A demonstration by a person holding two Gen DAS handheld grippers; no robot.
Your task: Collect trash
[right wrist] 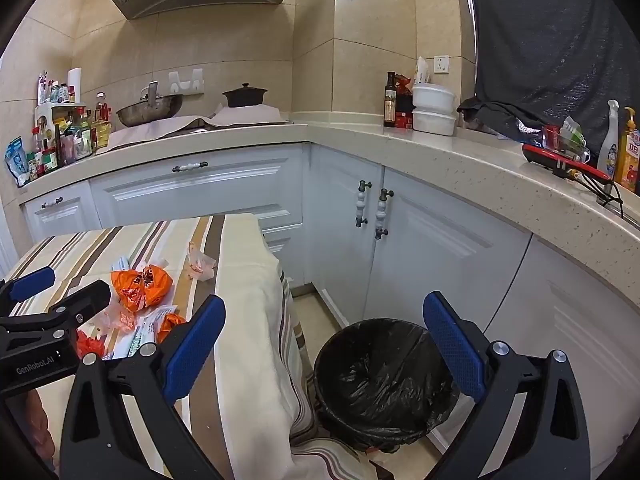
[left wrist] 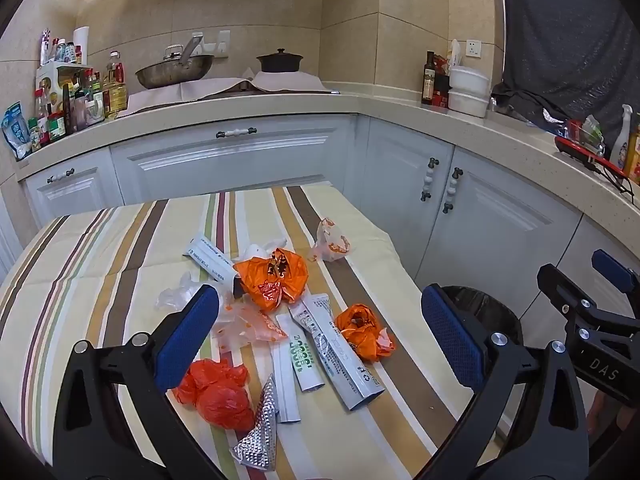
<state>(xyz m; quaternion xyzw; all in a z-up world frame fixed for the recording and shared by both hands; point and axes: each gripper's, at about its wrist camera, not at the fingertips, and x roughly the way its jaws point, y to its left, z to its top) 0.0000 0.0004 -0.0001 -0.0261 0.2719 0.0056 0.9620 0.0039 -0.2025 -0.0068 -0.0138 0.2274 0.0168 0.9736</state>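
Trash (left wrist: 280, 320) beneath wide, empty left tongs (left wrist: 320, 336)

A striped cloth (left wrist: 100, 264) covers the table. On it lie crinkled, glossy orange plastic bags (left wrist: 272, 276), smooth printed sachets (left wrist: 340, 352), probably plastic film, and embossed silver foil (left wrist: 260, 432). A shiny black plastic liner (right wrist: 380, 380) fills the bin.

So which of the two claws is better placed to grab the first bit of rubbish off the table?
Probably the left gripper: it is open above the wrappers and the orange bag. The right gripper, also open, faces the bin beside the table.
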